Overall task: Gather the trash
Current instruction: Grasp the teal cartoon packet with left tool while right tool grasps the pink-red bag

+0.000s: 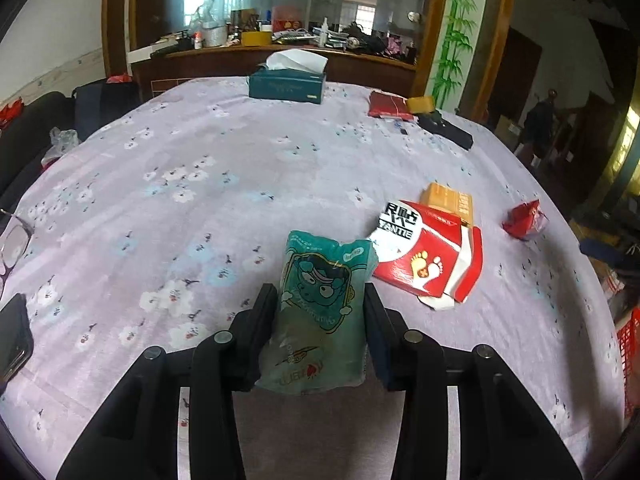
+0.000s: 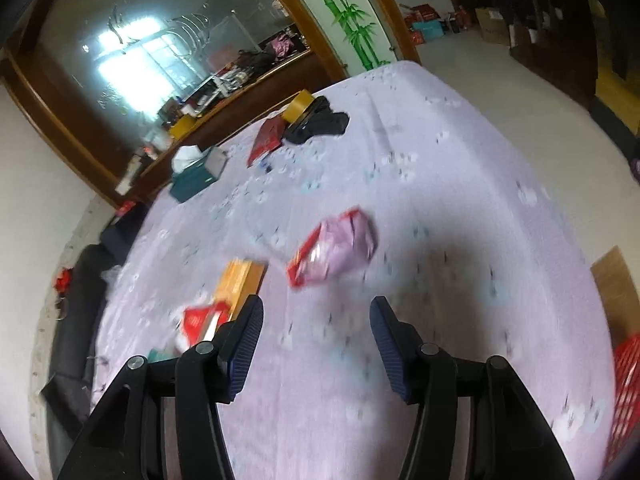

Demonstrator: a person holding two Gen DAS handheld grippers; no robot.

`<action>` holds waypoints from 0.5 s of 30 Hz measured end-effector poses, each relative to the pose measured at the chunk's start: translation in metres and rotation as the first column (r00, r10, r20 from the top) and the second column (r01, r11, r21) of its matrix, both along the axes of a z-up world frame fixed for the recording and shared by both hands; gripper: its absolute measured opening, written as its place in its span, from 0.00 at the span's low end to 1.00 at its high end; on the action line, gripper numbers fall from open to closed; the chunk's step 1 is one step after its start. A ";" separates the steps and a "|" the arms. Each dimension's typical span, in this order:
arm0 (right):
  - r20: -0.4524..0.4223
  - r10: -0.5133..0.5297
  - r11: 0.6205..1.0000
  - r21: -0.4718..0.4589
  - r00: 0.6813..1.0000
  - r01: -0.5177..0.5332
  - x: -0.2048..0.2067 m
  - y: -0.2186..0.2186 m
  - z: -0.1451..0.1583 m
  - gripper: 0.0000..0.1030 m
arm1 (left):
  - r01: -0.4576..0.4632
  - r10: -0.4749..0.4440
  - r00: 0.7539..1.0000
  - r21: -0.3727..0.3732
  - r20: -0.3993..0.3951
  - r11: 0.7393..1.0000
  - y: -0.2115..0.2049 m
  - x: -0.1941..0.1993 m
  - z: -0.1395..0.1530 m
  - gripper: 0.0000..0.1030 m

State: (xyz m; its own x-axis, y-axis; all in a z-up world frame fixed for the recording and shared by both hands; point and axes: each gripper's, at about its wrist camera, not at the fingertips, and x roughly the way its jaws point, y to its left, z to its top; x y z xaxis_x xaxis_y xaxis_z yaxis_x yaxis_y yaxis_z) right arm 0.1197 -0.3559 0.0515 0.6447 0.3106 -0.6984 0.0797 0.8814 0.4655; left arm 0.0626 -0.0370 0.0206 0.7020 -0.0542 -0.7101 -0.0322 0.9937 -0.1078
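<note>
In the left wrist view my left gripper [image 1: 319, 294] is shut on a green cartoon-printed snack packet [image 1: 320, 276], its pads pressing both sides. To its right on the lilac flowered tablecloth [image 1: 180, 200] lie a torn red-and-white box [image 1: 430, 258], an orange box [image 1: 448, 200] and a crumpled red wrapper [image 1: 524, 220]. The right wrist view is blurred. My right gripper [image 2: 316, 306] stands open over the cloth with nothing between its fingers. A red-and-pink wrapper [image 2: 336, 248] lies just ahead of it, with the orange box [image 2: 240, 284] and the red-and-white box [image 2: 200, 320] to its left.
A teal tissue box [image 1: 286, 84], a red packet [image 1: 386, 105], a yellow tape roll [image 1: 420, 104] and a black object [image 1: 448, 130] sit at the table's far side. Glasses [image 1: 12, 244] and a phone [image 1: 12, 336] lie at the left edge. A red crate [image 1: 628, 344] stands off the right edge.
</note>
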 end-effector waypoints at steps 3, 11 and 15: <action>-0.032 -0.024 0.999 -0.023 0.999 0.024 0.026 0.003 -0.005 0.58 | -0.004 0.004 1.000 -0.011 -0.013 1.000 0.003 0.002 -0.002 0.39; -0.127 -0.040 0.997 -0.077 0.991 0.030 0.070 0.018 -0.032 0.48 | 0.022 -0.022 1.000 -0.005 -0.009 1.000 -0.002 0.002 -0.003 0.39; -0.117 -0.023 0.993 -0.122 0.993 0.008 0.061 0.027 -0.032 0.28 | 0.032 -0.032 0.999 0.008 -0.002 0.999 -0.005 0.001 -0.002 0.39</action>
State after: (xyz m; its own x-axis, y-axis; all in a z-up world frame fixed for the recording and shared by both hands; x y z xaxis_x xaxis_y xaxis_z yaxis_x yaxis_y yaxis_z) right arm 0.1803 -0.3288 0.0200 0.5597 0.2099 -0.8016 0.1418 0.9288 0.3423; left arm 0.0632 -0.0424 0.0183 0.6988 -0.0712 -0.7118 -0.0006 0.9950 -0.1001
